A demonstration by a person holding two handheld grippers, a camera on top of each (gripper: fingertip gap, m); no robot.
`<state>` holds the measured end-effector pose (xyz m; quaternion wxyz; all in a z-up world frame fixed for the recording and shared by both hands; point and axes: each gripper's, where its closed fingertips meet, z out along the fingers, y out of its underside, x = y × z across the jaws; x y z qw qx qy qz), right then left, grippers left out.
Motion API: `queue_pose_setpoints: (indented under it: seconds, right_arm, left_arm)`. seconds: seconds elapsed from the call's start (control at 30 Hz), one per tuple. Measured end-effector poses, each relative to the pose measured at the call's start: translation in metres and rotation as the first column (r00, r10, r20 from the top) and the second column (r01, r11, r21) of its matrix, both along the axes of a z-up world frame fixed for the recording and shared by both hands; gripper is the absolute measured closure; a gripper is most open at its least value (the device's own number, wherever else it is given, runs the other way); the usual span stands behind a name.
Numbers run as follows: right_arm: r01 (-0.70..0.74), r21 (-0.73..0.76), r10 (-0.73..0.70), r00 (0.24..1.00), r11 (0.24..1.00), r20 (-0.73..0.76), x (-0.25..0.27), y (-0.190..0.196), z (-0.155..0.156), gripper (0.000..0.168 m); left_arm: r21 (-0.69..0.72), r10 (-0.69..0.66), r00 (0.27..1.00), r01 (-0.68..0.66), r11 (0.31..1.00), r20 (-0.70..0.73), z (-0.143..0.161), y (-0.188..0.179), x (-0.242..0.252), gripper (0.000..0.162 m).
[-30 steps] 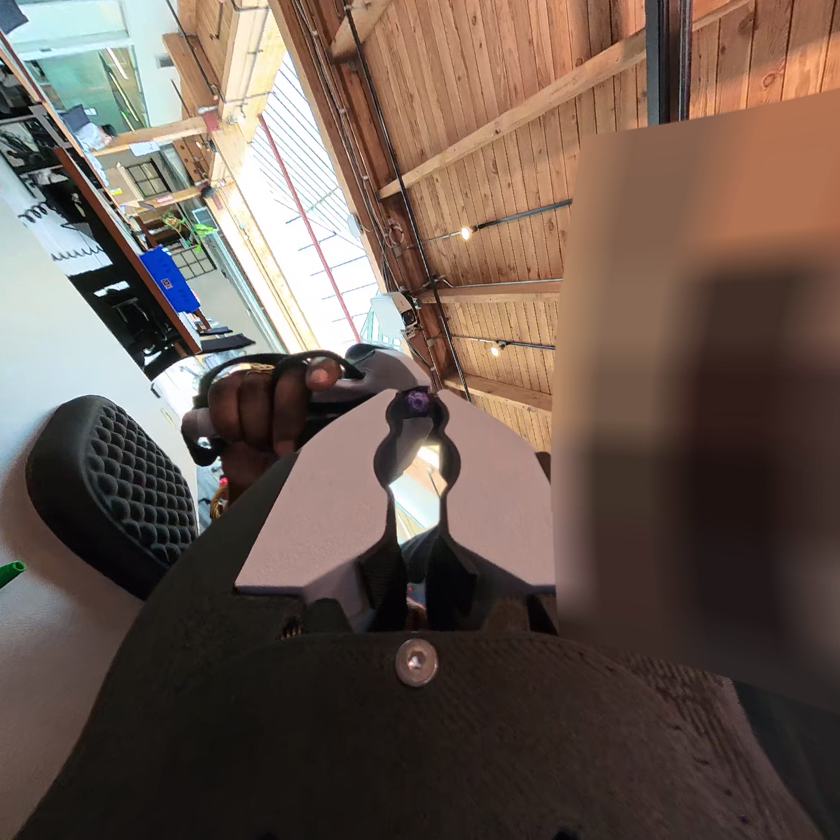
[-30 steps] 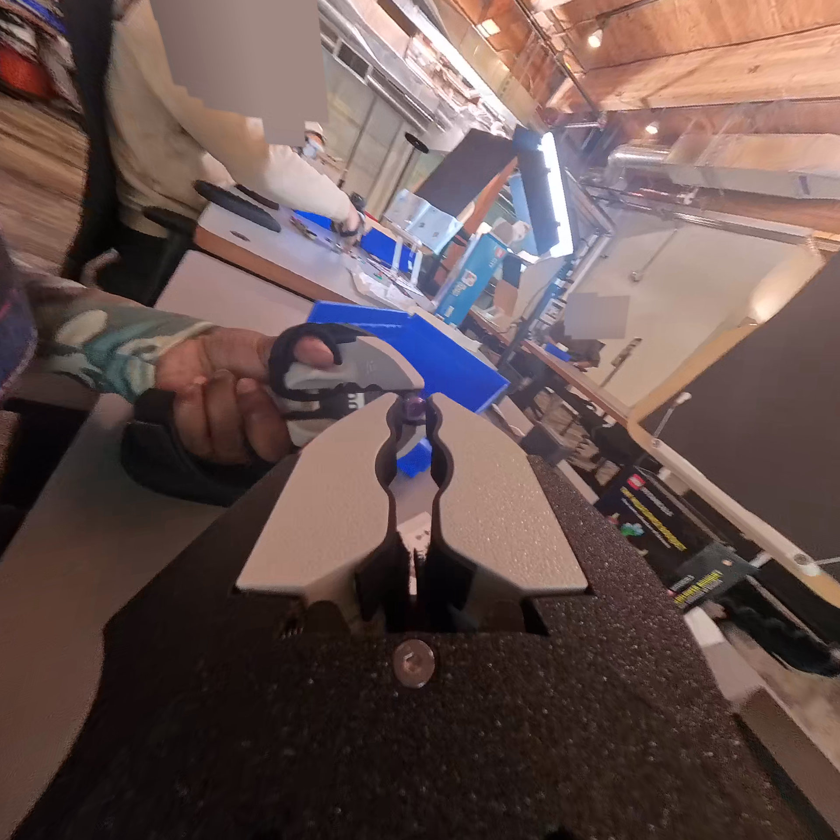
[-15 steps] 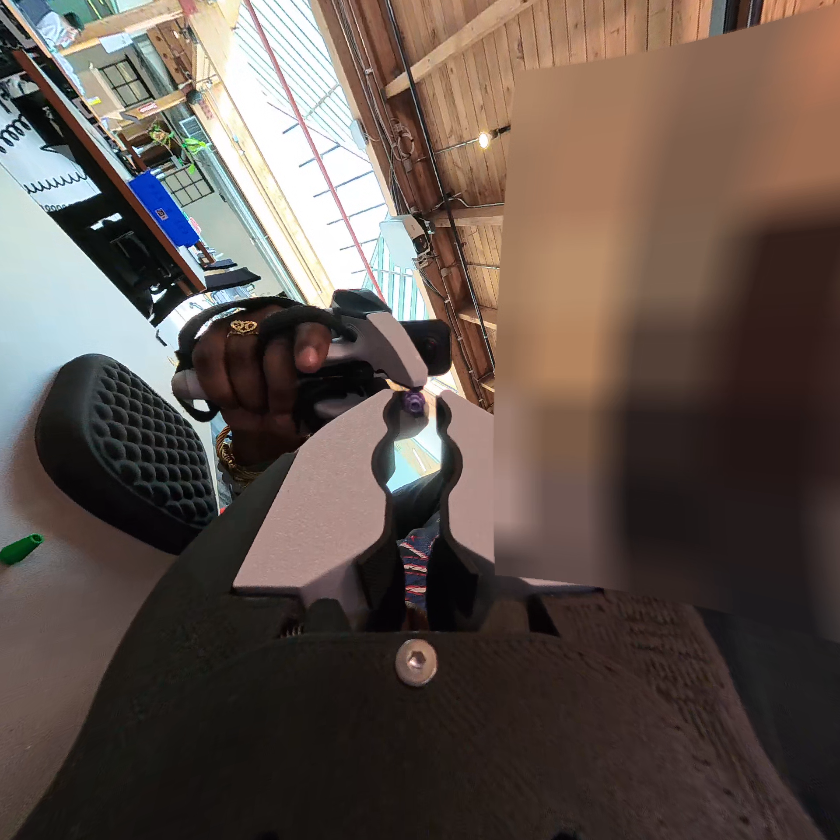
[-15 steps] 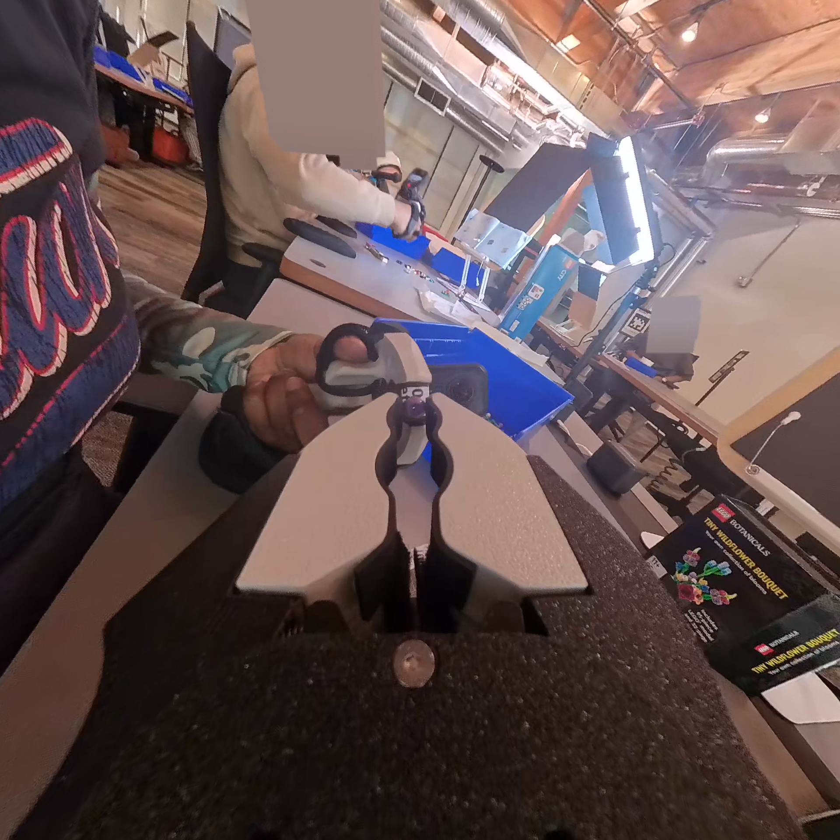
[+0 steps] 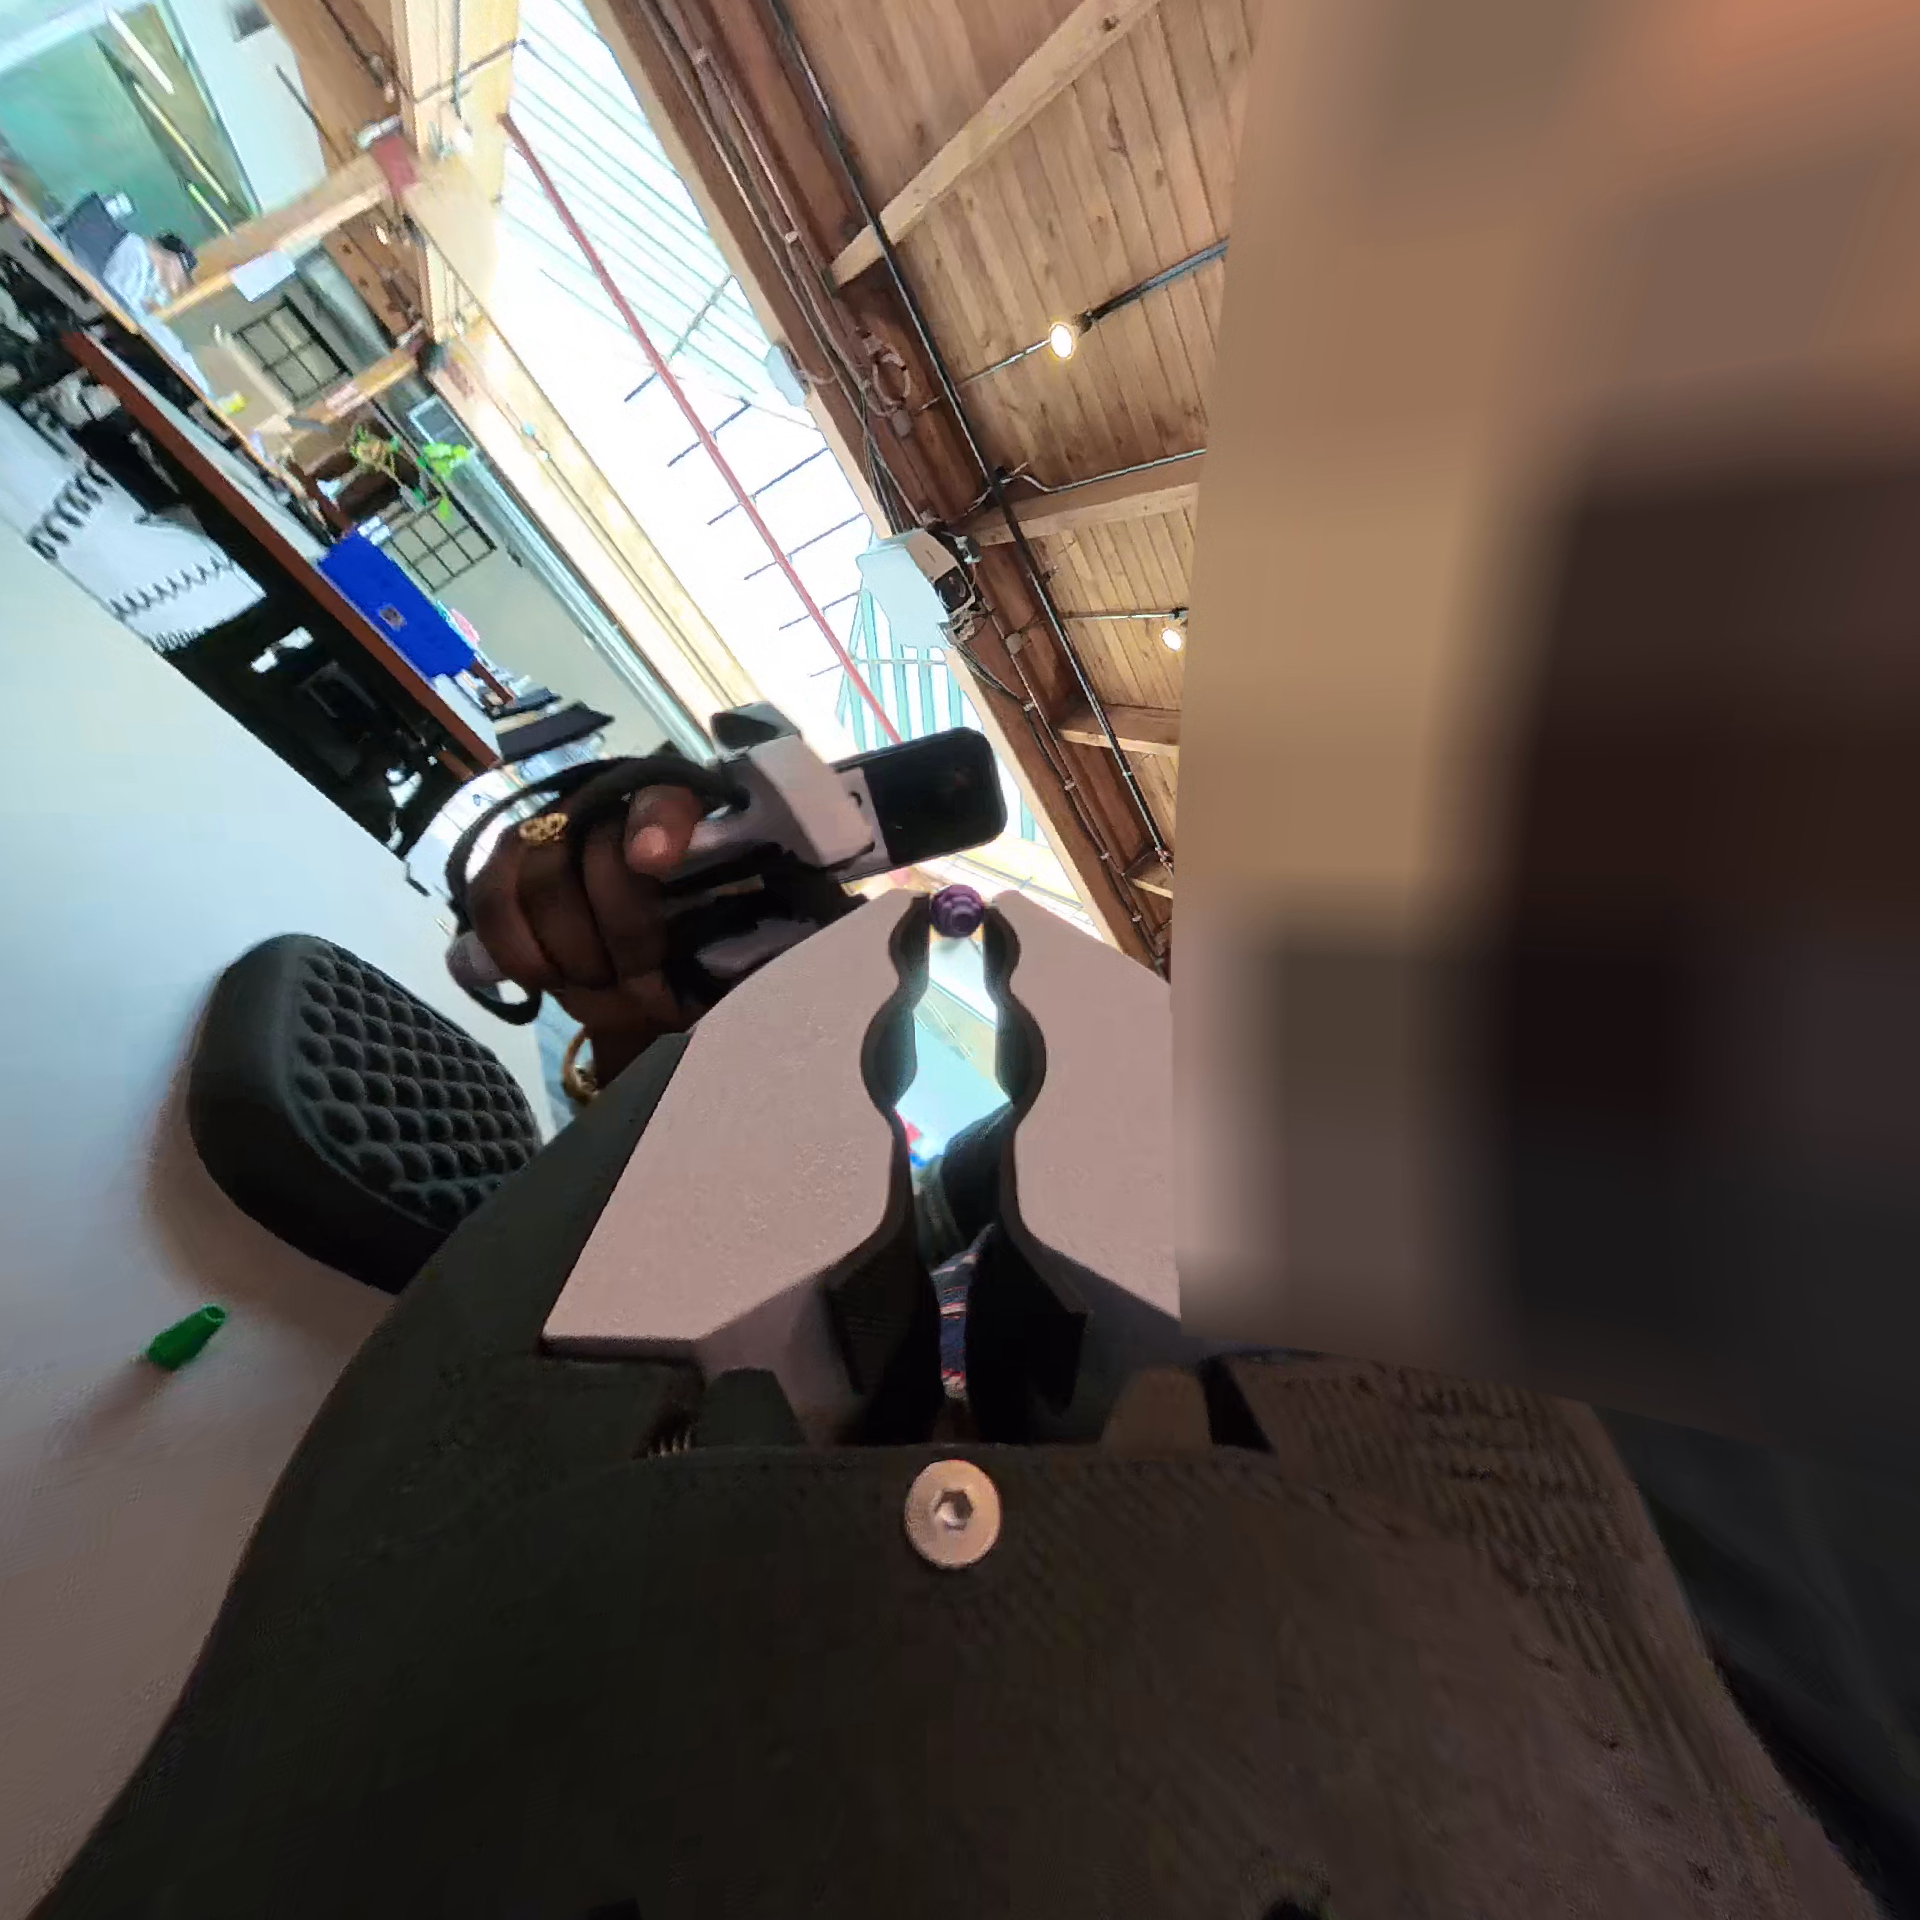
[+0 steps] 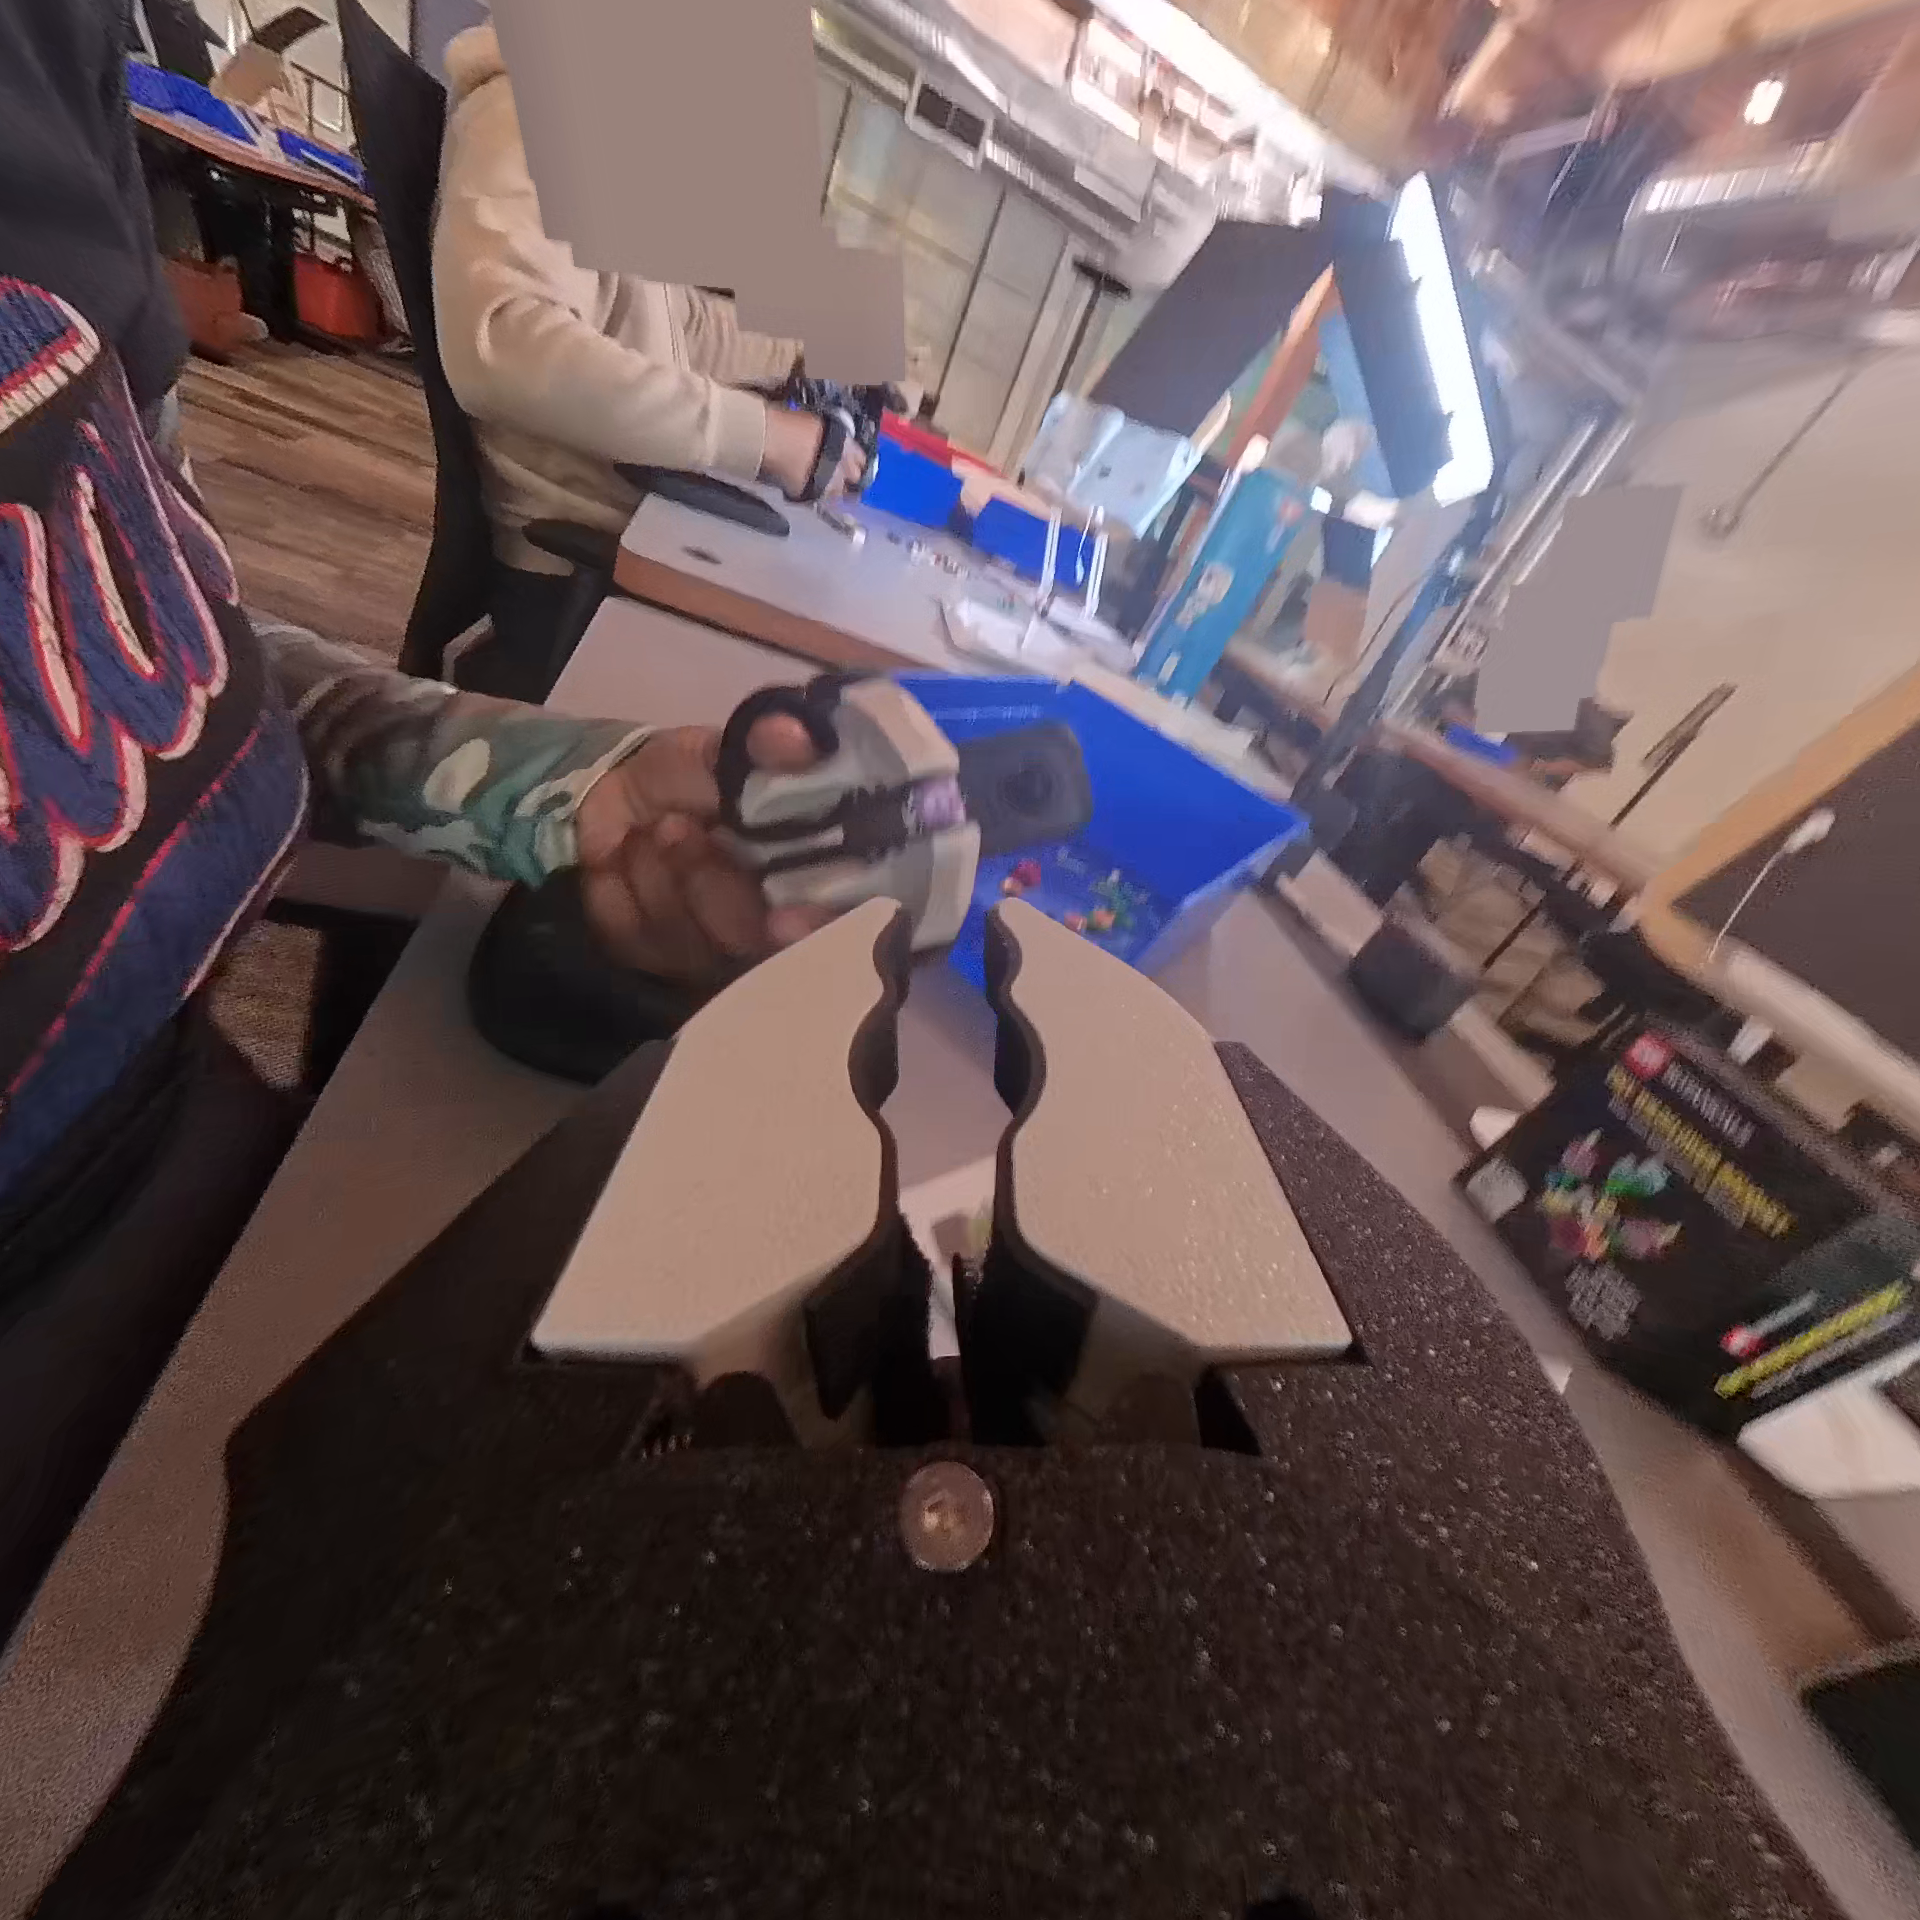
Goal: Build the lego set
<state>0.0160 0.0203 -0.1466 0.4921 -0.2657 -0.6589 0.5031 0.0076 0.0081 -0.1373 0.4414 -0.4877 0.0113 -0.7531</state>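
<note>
Left gripper (image 5: 957, 916): you held it tilted up toward the ceiling, jaws clamped on a small purple lego piece (image 5: 956, 912) at their tips. Right gripper (image 6: 941, 920): you held it level above the tabletop (image 6: 436, 1101), jaws slightly apart, holding nothing. Just beyond those jaws, your left hand (image 6: 665, 862) gripped its handle. Blue bin (image 6: 1153, 821): farther ahead of them.

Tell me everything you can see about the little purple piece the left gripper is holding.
The purple piece is a tiny rounded stud of glossy plastic with ringed ridges. It sits pinched at the very tips of the left gripper, held up in the air above the table. The right wrist view shows it only as a purple blur on that gripper, and nothing else touches it.
</note>
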Motion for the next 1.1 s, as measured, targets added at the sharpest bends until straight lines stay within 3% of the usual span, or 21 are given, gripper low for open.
queue_pose_setpoints:
  seconds: [0.1, 0.17, 0.27, 0.53, 0.67, 1.1]
  right_arm:
    - [0.033, -0.063, -0.015, 0.961, 0.997, 0.276, 0.016, 0.02, -0.042, 0.158]
    - [0.053, -0.058, -0.017, 0.865, 0.997, 0.502, 0.029, 0.025, -0.085, 0.158]
    - [0.082, 0.004, -0.065, 0.755, 0.997, 0.653, 0.034, 0.025, -0.128, 0.158]
    - [0.115, 0.083, -0.136, 0.602, 0.99, 0.787, 0.032, 0.029, -0.158, 0.158]
    - [0.074, 0.103, -0.127, 0.643, 0.992, 0.755, 0.021, 0.023, -0.153, 0.164]
    - [0.021, 0.145, -0.125, 0.633, 0.989, 0.764, 0.003, 0.011, -0.157, 0.156]
  left_arm:
    - [0.046, 0.095, 0.994, -0.092, 0.995, -0.057, -0.01, 0.003, -0.017, 0.152]
    - [0.063, 0.133, 0.988, -0.128, 0.99, -0.078, -0.02, 0.004, -0.025, 0.152]
    - [0.061, 0.149, 0.989, -0.15, 0.987, 0.018, -0.019, 0.002, -0.039, 0.152]
    - [0.075, 0.149, 0.989, -0.15, 0.986, 0.013, -0.02, 0.001, -0.038, 0.152]
    - [0.07, 0.141, 0.989, -0.144, 0.987, 0.036, -0.019, 0.001, -0.041, 0.152]
    - [0.073, 0.137, 0.99, -0.139, 0.988, 0.037, -0.019, -0.001, -0.04, 0.152]
